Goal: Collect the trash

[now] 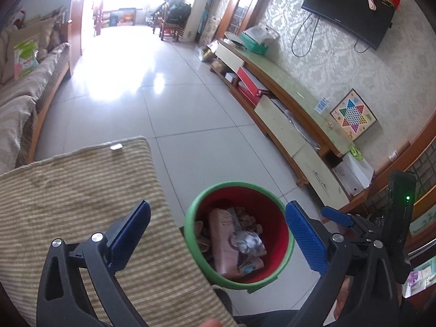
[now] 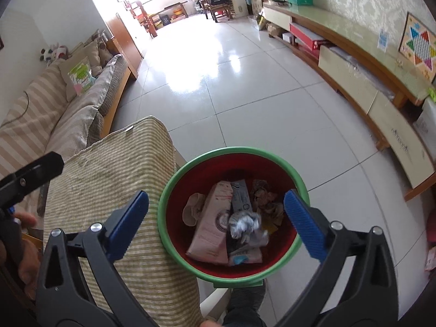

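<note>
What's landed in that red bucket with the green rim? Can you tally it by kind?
Long pink cardboard carton: 1
Grey-blue printed carton: 1
Crumpled silvery-white wad: 1
Crumpled brown paper piece: 1
Beige curled scrap: 1
Total: 5 that can be told apart; more may lie beneath.

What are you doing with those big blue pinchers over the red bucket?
A person is collecting trash with a gripper in each hand. Both the left gripper and the right gripper hang open and empty above the red bin with a green rim, which stands on the floor beside a striped cushion. Inside lie a pink carton, a crumpled paper ball and other scraps.
</note>
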The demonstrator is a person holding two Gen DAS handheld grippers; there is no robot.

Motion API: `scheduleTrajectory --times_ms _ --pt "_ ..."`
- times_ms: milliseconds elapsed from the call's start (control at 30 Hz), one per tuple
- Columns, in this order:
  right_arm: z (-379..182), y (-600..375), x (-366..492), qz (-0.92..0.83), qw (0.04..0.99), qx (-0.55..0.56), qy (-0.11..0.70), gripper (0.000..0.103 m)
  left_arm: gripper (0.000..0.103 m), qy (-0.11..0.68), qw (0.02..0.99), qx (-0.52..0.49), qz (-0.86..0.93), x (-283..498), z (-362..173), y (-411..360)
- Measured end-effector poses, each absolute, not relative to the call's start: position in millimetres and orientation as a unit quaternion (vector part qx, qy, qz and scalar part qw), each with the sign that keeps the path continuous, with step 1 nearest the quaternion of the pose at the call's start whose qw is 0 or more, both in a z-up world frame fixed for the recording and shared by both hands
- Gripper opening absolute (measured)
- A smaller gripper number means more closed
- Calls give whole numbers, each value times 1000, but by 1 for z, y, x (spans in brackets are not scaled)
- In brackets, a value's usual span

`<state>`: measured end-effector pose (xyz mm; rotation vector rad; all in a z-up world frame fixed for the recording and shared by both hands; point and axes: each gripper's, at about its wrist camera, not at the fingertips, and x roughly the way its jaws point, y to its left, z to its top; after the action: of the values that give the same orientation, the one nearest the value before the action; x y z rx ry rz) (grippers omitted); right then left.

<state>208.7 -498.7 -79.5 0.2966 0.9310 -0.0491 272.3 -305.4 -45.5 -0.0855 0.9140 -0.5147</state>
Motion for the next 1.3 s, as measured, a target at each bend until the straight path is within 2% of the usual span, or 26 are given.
scheduleTrajectory --times_ms 200,467,800,1067,1300 --pt "-45 -444 197 -14 903 97 417 98 95 404 891 -30 -203 248 -17 -255" --pt "1 -350 173 23 924 56 378 98 95 376 915 -57 -136 205 9 -143" --pt "34 -251 145 74 936 12 345 98 95 312 948 -42 -47 133 48 -47" --pt "43 -216 122 75 943 5 325 98 95 275 959 -57 -28 101 44 -22" --pt "62 -224 101 45 956 23 288 98 95 277 961 -13 -15 83 41 -27"
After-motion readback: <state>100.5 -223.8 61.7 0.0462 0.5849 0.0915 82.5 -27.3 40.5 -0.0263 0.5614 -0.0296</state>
